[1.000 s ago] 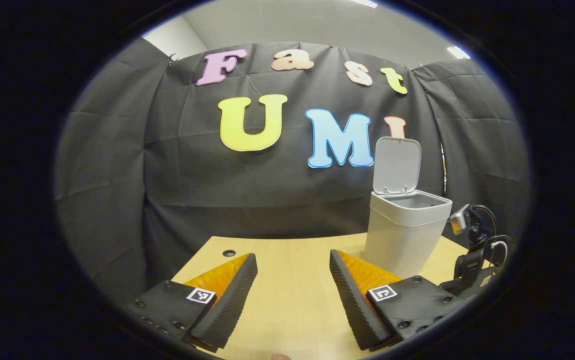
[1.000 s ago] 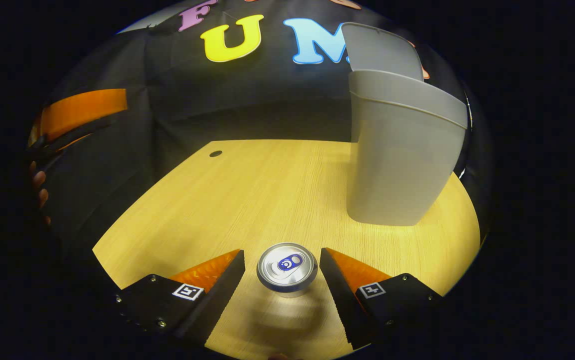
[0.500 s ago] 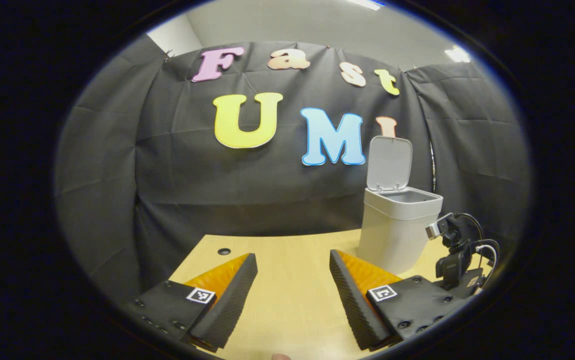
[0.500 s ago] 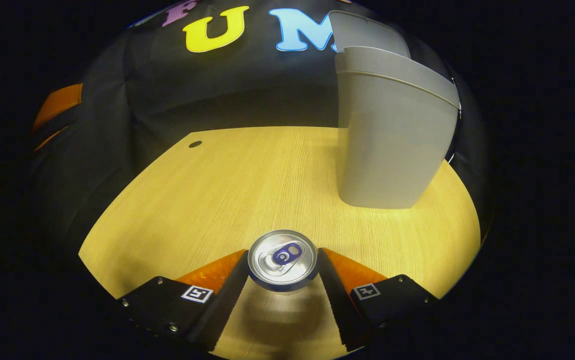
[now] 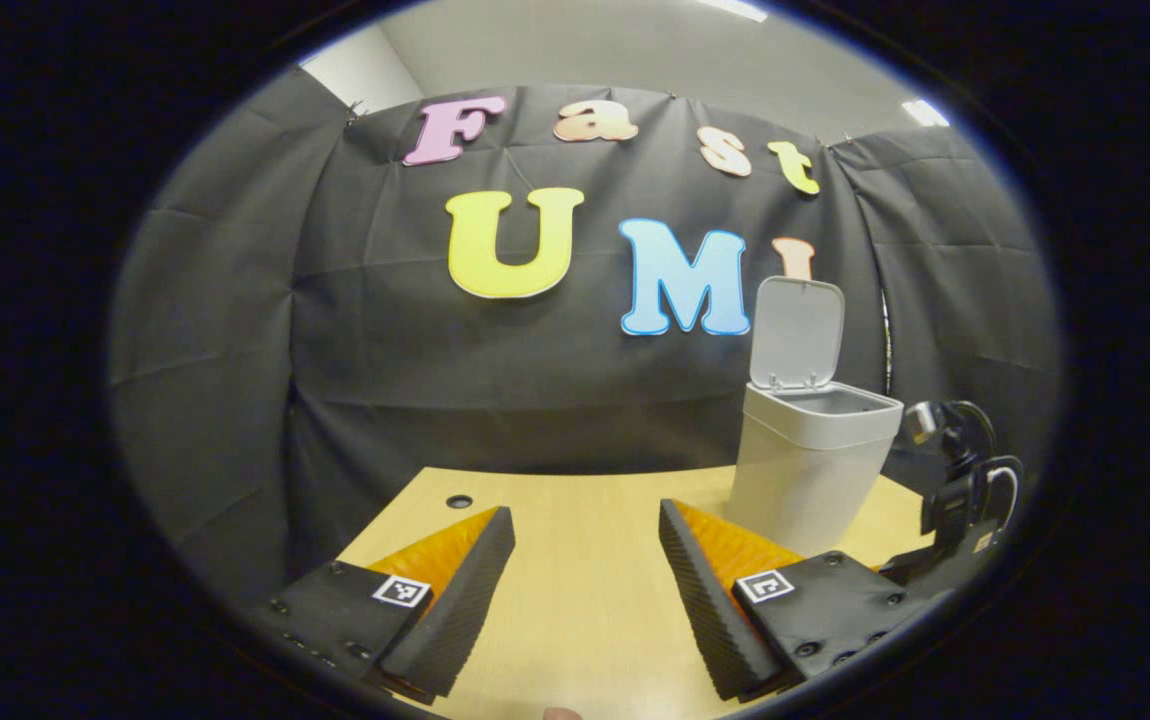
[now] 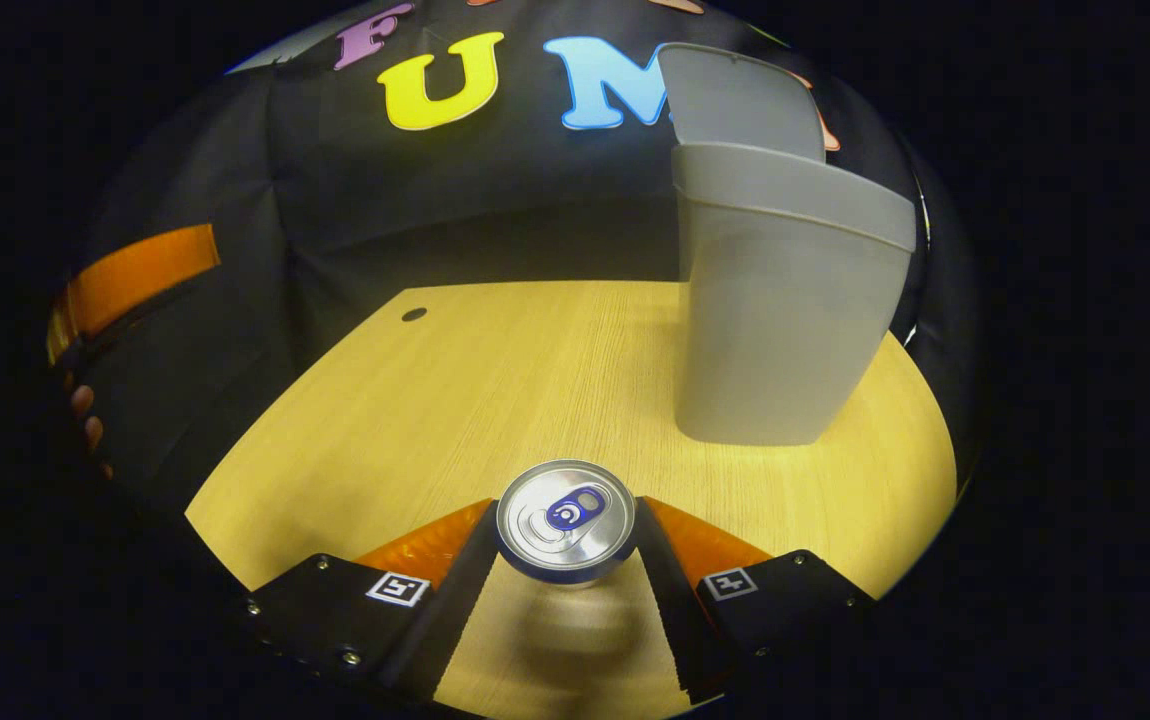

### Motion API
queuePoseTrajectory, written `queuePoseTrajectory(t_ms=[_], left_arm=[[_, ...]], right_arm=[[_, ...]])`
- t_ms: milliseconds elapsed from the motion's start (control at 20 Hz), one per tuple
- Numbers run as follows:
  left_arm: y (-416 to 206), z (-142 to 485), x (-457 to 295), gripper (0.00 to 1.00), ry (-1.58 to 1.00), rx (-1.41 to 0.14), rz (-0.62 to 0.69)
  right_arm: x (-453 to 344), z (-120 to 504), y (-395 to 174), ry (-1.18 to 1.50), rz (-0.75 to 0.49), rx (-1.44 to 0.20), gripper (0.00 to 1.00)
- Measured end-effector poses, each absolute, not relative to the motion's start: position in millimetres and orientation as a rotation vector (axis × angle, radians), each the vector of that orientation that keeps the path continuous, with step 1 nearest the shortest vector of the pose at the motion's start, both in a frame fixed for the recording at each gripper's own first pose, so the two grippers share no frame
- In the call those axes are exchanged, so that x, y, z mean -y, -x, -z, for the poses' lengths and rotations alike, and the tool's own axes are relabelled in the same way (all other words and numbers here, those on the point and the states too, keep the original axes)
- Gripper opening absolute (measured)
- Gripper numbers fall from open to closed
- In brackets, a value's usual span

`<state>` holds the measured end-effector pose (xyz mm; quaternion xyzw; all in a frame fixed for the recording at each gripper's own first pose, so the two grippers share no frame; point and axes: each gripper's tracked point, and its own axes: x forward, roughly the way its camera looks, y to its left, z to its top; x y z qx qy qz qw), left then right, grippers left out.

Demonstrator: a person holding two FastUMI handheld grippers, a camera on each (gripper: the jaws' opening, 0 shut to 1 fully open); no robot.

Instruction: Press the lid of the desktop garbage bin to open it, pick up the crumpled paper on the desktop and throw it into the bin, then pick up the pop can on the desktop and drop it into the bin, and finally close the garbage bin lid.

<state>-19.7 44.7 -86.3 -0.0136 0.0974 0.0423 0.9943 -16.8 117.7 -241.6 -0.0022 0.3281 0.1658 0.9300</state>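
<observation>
Right hand-held gripper (image 6: 565, 560) now clamping pop can (image 6: 565, 518)

Right gripper (image 6: 565, 540): both fingers pressed against the sides of the upright silver aluminium pop can (image 6: 565, 520), clamped. Left gripper (image 5: 585, 580): jaws spread wide, nothing between them, held level above the near edge of the table, pointing toward the far wall.
</observation>
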Motion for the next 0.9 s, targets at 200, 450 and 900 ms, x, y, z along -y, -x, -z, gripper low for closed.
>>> queuePoseTrajectory(t_ms=[200, 450, 900], left_arm=[[16.0, 83.1, -31.6, 0.95, 0.039, -0.184, -0.103], [11.4, 86.6, -16.4, 1.00, 0.044, -0.191, -0.096], [2.4, 85.7, -13.3, 1.00, 0.038, -0.188, -0.055]], right_arm=[[-104.7, 184.5, 0.1, 0.004, -0.350, -0.556, 0.84], [-88.6, 126.2, -22.5, 0.065, -0.360, -0.429, 0.84], [-70.9, 63.2, -65.9, 0.189, -0.300, -0.255, 0.83]])
